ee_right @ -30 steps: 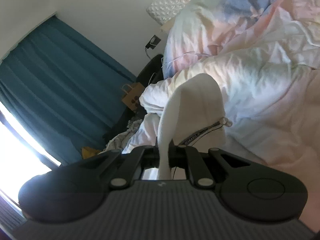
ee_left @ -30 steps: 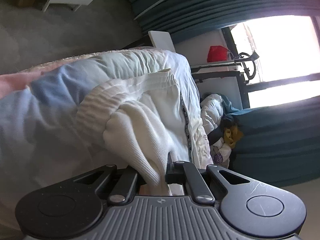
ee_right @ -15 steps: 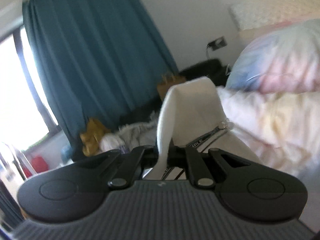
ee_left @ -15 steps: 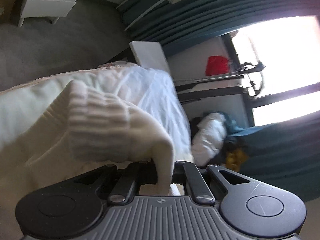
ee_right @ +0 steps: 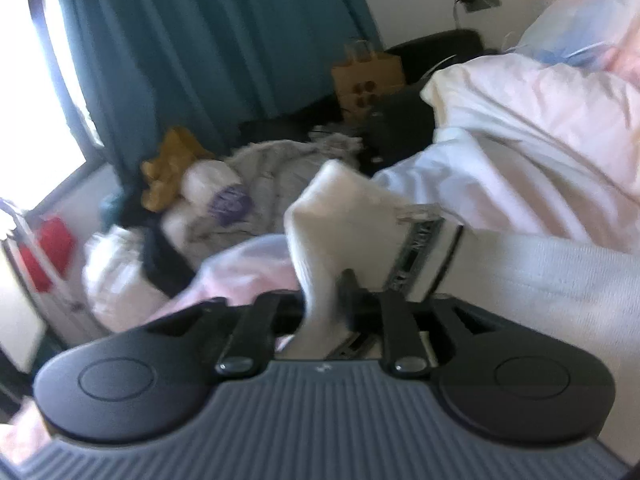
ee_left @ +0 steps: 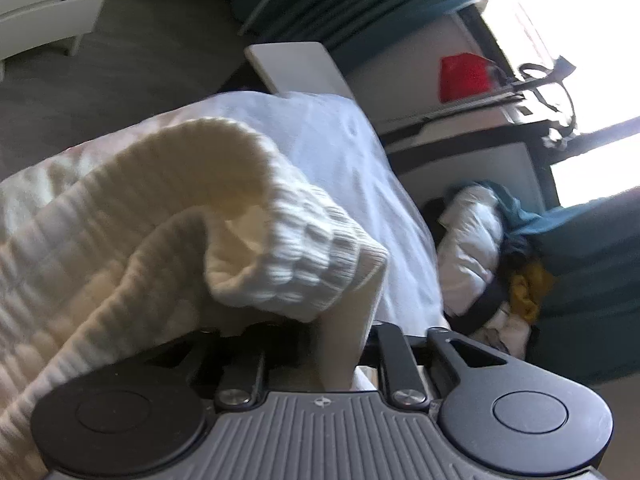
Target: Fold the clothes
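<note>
A white knitted garment (ee_left: 160, 208) with a ribbed cuff drapes over my left gripper (ee_left: 340, 336), which is shut on a fold of it. The cloth hides the left side of that gripper. My right gripper (ee_right: 332, 300) is shut on another white part of the garment (ee_right: 340, 216), next to a black lettered band (ee_right: 416, 248). Both ends are held up above the bed with its pale duvet (ee_right: 540, 152). The right wrist view is blurred.
A pile of clothes (ee_right: 240, 184) lies on the floor by the teal curtain (ee_right: 200, 48), with a brown paper bag (ee_right: 366, 76) behind. The left wrist view shows a white board (ee_left: 296, 68), a red bag (ee_left: 464, 76) on a shelf, and more clothes (ee_left: 480, 264).
Both grippers have swung upward and turned with the garment. The cuff now hangs closer over my left gripper. The right view has turned from the bed toward the curtain and floor pile.
</note>
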